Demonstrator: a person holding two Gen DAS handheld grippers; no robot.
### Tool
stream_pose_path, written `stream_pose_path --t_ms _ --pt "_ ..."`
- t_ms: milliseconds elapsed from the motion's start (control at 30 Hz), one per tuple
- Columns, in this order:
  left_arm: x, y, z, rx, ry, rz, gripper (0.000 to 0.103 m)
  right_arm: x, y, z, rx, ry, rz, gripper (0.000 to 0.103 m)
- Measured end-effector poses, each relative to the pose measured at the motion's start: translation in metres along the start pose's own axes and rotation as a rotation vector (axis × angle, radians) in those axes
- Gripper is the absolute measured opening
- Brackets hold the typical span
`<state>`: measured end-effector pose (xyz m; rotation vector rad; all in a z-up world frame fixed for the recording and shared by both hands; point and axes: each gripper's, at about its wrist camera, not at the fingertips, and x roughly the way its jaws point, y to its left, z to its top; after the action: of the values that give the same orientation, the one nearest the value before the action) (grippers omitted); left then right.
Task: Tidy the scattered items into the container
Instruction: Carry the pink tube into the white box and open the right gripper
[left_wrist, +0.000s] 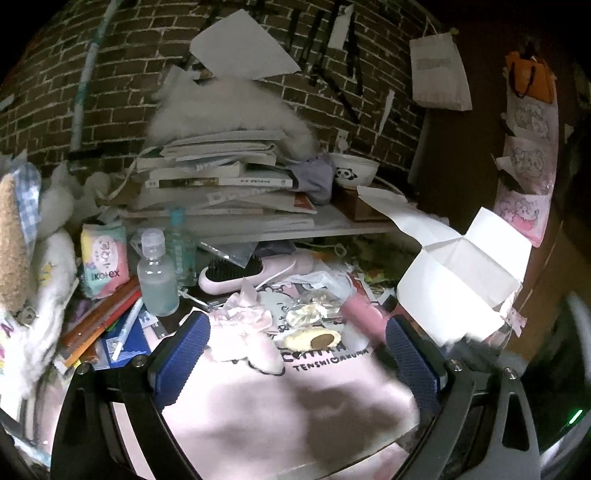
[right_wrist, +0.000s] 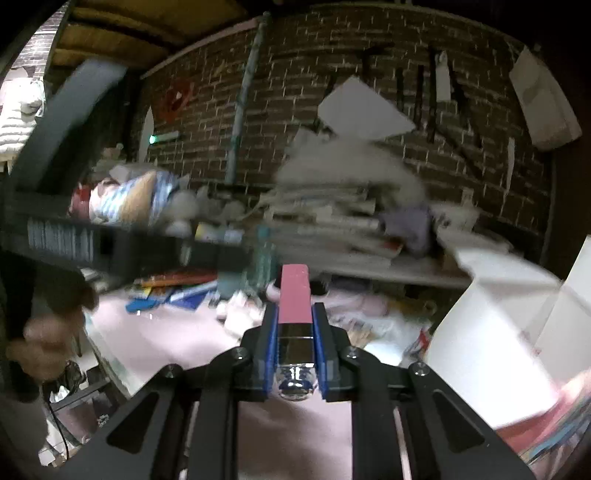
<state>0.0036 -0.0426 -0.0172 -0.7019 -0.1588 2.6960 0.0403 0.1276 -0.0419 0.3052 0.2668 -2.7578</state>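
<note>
- Left wrist view: left gripper (left_wrist: 295, 354) has its fingers wide apart, nothing between them, hovering over a pink cloth (left_wrist: 280, 402) printed with lettering.
- Clutter still out on the desk in this view: hairbrush (left_wrist: 243, 275), clear bottle (left_wrist: 157, 275), tissue pack (left_wrist: 105, 260), pencils (left_wrist: 99, 321), a small avocado-shaped item (left_wrist: 312, 339), pale fabric flowers (left_wrist: 245, 317).
- A blurred pink lipstick tube (left_wrist: 364, 317) shows near the left gripper's right-hand finger; I judge it's the one the right gripper carries.
- White box with open flaps (left_wrist: 461, 273) sits right of centre; likely the container, though its inside is hidden, so I can't tell what's already in.
- Right wrist view: right gripper (right_wrist: 295, 332) is clamped on the lipstick tube (right_wrist: 294, 295), pink end forward, chrome base back between the pads. Heavy motion blur.
- White box (right_wrist: 498, 332) is to the right of the tube and well apart from it, so the tube isn't in yet.
- Only this view shows the person's hand (right_wrist: 48, 347) and the grip itself; only the left view gives sharp detail of the remaining items.
- Progress, as a judgement: early. One item in transit, most of the clutter untouched.
</note>
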Motion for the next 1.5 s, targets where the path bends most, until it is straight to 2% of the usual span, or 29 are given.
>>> stream_pose_path --t_ms 100,200,400,567,667,767,967,1067,1267,1333,1400,1500 --pt "0.001 -0.003 0.000 0.004 0.004 -0.004 0.095 -0.011 -0.017 0.019 -0.001 0.002 -0.030 0.015" --pt "0.003 -0.007 0.000 0.011 0.013 -0.006 0.095 -0.022 -0.050 0.036 0.030 0.030 -0.072 0.015" --pt "0.011 -0.015 0.001 0.028 0.028 -0.011 0.095 -0.041 -0.133 0.050 0.095 0.147 -0.217 0.015" --pt "0.018 -0.019 0.002 0.031 0.047 -0.010 0.095 -0.039 -0.191 0.044 0.114 0.293 -0.317 0.015" --pt "0.022 -0.021 0.002 0.039 0.063 0.015 0.095 -0.025 -0.206 0.036 0.078 0.419 -0.302 0.015" --pt "0.023 -0.023 0.000 0.039 0.067 0.014 0.095 -0.015 -0.206 0.029 -0.012 0.494 -0.339 0.015" --pt "0.022 -0.024 0.000 0.046 0.072 0.021 0.095 0.011 -0.207 0.018 -0.062 0.676 -0.270 0.015" --pt "0.023 -0.024 -0.001 0.043 0.074 0.018 0.095 0.020 -0.216 0.014 -0.003 0.743 -0.217 0.015" --pt "0.025 -0.025 -0.002 0.050 0.087 0.027 0.095 0.031 -0.227 0.005 0.054 0.796 -0.180 0.016" --pt "0.026 -0.026 -0.002 0.053 0.093 0.034 0.095 0.028 -0.225 0.005 0.058 0.786 -0.174 0.019" --pt "0.029 -0.026 -0.002 0.052 0.102 0.042 0.095 0.026 -0.223 0.006 0.066 0.773 -0.167 0.033" --pt "0.035 -0.023 -0.003 0.054 0.121 0.060 0.095 0.025 -0.217 0.012 0.065 0.746 -0.158 0.043"
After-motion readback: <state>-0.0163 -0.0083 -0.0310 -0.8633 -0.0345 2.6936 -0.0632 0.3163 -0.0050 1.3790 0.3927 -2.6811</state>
